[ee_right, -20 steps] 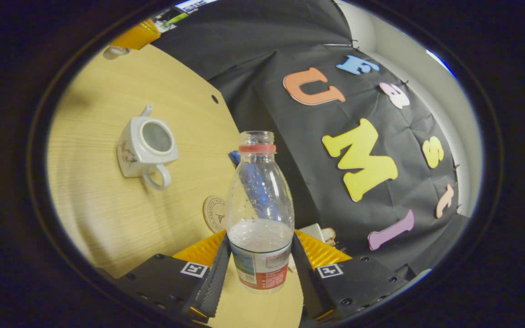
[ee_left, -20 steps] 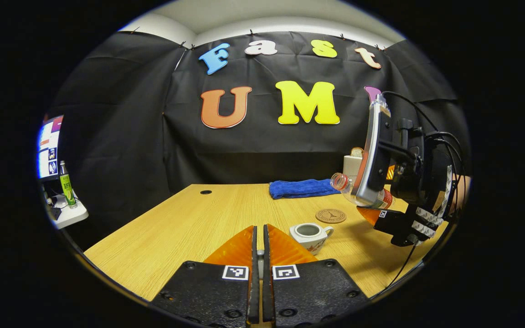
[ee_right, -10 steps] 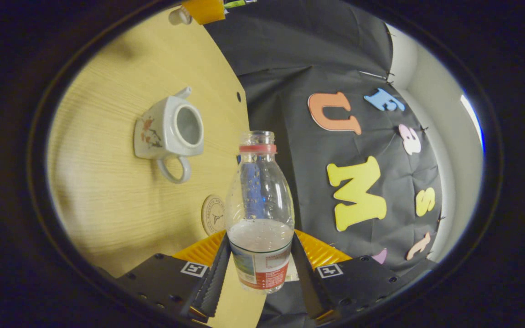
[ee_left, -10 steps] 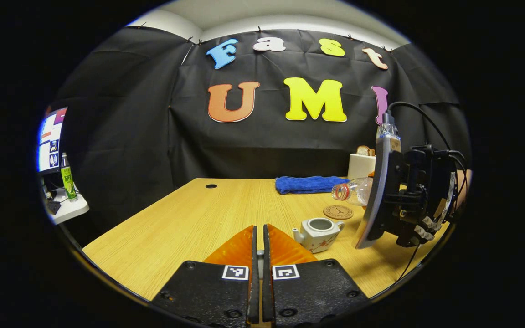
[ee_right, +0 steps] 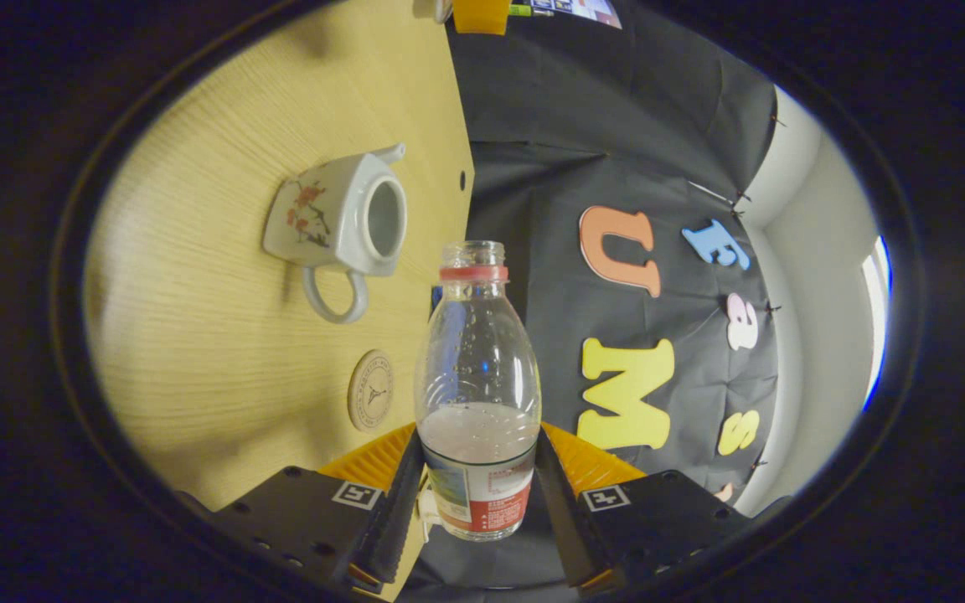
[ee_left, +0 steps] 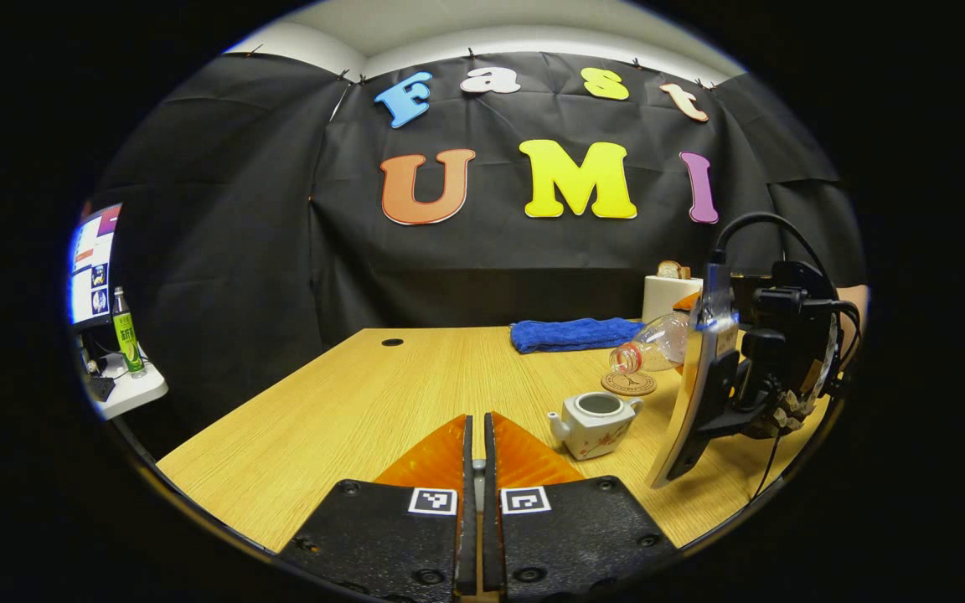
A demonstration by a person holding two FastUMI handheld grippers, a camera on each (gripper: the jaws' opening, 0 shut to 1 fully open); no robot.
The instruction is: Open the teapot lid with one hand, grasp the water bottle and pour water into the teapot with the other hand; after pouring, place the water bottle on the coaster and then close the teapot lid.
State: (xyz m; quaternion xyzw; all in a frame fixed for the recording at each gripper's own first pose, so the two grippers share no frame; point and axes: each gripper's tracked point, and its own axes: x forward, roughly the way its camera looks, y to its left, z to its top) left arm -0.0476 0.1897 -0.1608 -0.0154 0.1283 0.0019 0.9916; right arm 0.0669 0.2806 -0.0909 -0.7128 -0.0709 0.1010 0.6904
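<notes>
Right hand-held gripper pinches the bottle tipped sideways, neck near the lidless teapot on the worktop, prob. to pour. Left hand-held gripper pressed together, holding the lid clear, apparently. Coaster waits beside.

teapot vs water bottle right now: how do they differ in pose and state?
The teapot stands upright on the table; the water bottle is held in the air, tipped nearly level with its mouth toward the teapot.
The teapot is free of both grippers; the water bottle sits clamped in the right gripper.
The teapot is opaque white with a flower print; the water bottle is clear, with water inside.
Shared: both are open on top.
</notes>
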